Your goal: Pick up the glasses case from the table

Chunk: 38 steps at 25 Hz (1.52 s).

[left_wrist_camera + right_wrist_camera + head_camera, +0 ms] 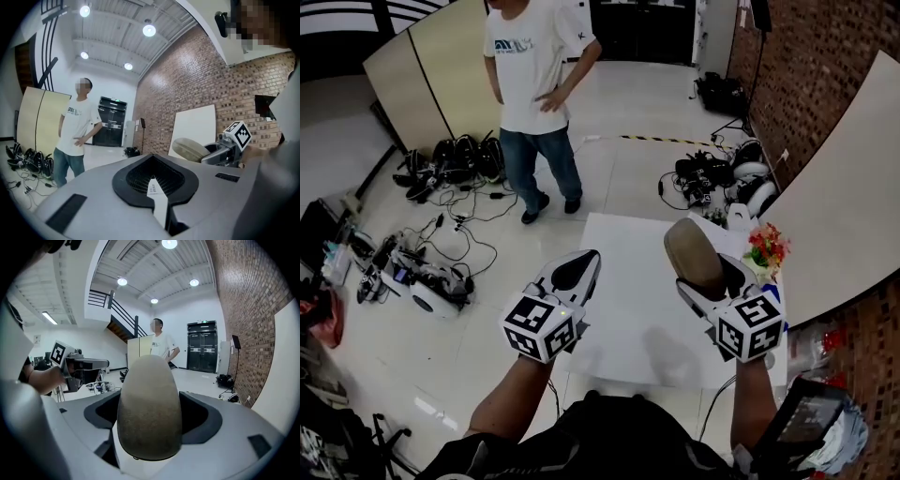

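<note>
The glasses case [694,255] is a beige, oval, fabric-covered shell. It is lifted above the white table [619,291], and my right gripper [709,279] is shut on its near end. In the right gripper view the glasses case [149,404] stands up between the jaws and fills the middle. My left gripper [579,270] hovers over the table's left edge, level with the right one, shut with nothing in it. From the left gripper view [153,180] the glasses case [190,149] shows to the right, sticking out of the right gripper [220,152].
A person [534,84] in a white T-shirt and jeans stands on the floor beyond the table. Red and yellow flowers [766,246] sit at the table's far right corner. Cables and gear [427,277] lie on the floor to the left. A brick wall [825,66] runs along the right.
</note>
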Each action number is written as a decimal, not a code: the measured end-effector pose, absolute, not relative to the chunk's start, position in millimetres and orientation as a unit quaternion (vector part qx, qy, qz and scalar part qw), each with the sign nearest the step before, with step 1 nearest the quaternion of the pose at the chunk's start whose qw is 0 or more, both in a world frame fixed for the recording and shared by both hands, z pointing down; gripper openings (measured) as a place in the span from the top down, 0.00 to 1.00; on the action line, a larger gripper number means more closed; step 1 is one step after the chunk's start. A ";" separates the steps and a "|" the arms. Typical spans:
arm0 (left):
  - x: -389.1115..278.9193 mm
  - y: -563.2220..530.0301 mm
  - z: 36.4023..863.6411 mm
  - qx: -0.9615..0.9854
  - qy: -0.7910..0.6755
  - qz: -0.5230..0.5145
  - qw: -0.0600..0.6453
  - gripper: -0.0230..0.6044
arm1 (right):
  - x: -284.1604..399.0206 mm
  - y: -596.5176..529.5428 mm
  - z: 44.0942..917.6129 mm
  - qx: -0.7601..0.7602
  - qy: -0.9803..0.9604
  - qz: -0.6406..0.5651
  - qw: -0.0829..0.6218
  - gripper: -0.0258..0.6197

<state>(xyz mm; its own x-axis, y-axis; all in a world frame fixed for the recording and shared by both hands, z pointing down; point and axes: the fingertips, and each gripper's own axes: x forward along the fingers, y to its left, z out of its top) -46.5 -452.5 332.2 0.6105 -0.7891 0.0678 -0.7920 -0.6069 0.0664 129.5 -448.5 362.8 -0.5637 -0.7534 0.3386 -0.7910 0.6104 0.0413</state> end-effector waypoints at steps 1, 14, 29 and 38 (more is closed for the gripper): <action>-48.0 -451.9 332.3 0.896 -0.442 0.016 0.044 0.96 | 128.0 -448.2 362.5 0.438 -0.882 0.059 0.161 0.38; -64.9 -450.8 334.1 0.894 -0.445 0.008 0.050 0.96 | 125.8 -451.5 351.9 0.456 -0.876 0.043 0.150 0.38; -57.6 -441.8 335.7 0.898 -0.436 0.019 0.053 0.96 | 125.2 -441.2 348.1 0.458 -0.876 0.047 0.142 0.38; -51.4 -402.1 341.8 0.889 -0.454 0.027 0.051 0.96 | 126.9 -407.2 353.8 0.427 -0.891 0.047 0.145 0.38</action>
